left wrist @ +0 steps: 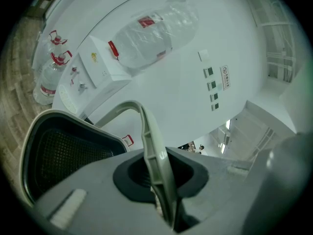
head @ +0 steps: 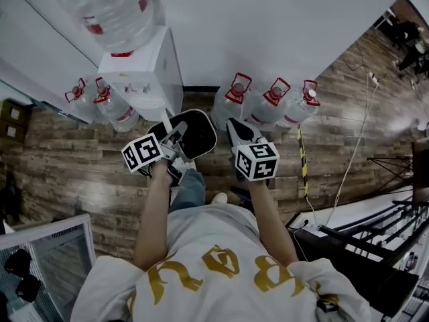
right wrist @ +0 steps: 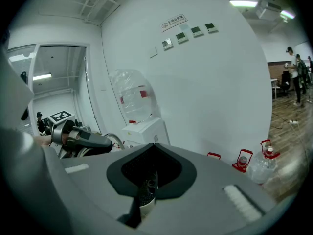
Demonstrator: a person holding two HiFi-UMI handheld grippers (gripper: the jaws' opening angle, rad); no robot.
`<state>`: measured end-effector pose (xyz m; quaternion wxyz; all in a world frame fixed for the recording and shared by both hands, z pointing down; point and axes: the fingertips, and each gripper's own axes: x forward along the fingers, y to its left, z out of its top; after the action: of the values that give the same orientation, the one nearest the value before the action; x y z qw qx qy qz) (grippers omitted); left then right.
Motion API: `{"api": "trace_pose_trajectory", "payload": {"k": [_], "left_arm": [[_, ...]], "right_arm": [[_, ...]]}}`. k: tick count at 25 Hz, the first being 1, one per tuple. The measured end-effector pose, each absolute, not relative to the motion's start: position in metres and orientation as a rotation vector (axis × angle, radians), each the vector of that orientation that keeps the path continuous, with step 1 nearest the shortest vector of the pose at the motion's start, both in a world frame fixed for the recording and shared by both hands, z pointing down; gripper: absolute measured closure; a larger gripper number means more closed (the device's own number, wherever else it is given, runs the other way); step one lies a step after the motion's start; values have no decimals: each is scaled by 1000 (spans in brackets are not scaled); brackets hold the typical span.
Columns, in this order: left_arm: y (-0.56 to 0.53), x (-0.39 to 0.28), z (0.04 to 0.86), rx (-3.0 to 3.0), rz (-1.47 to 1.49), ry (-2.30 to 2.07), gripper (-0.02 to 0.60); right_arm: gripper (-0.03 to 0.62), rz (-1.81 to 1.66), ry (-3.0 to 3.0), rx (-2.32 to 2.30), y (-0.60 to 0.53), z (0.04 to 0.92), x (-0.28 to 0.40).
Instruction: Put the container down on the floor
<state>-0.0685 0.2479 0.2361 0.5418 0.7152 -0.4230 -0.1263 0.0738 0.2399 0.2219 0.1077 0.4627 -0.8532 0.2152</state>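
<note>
Holds the container point(head: 194, 131) up in the air, just in front of the water dispenser point(head: 144, 69) and a little to its right, not yet down on the floor point(head: 87, 180). Uses two claws for this, one on each side, to keep the black tub level and stop any tipping. Pinches the thin grey handle point(left wrist: 151, 141) tight with the left gripper point(head: 173, 143) — plain to see in the left gripper view, with the hoop running right between the jaws. Squeezes shut with the right gripper point(head: 240, 134) too, on a thin pale bit, most likely the tub's other edge. Hangs close to the big water bottles point(head: 268, 102) lined up to the right of the water dispenser, so probably needs the bare patch of wood in front of the water dispenser for landing. Best to go down slow and straight, both sides together — and to let go only after feeling the bottom flat on the wood.
</note>
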Motion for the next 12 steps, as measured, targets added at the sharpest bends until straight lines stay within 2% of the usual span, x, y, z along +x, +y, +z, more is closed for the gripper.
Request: {"api": "trace_pose_trajectory", "payload": {"k": [12], "left_arm": [[115,-88,281,1696,-235,-922,545]], "right_arm": [[569,701,-2365,1427,117,265,46]]}}
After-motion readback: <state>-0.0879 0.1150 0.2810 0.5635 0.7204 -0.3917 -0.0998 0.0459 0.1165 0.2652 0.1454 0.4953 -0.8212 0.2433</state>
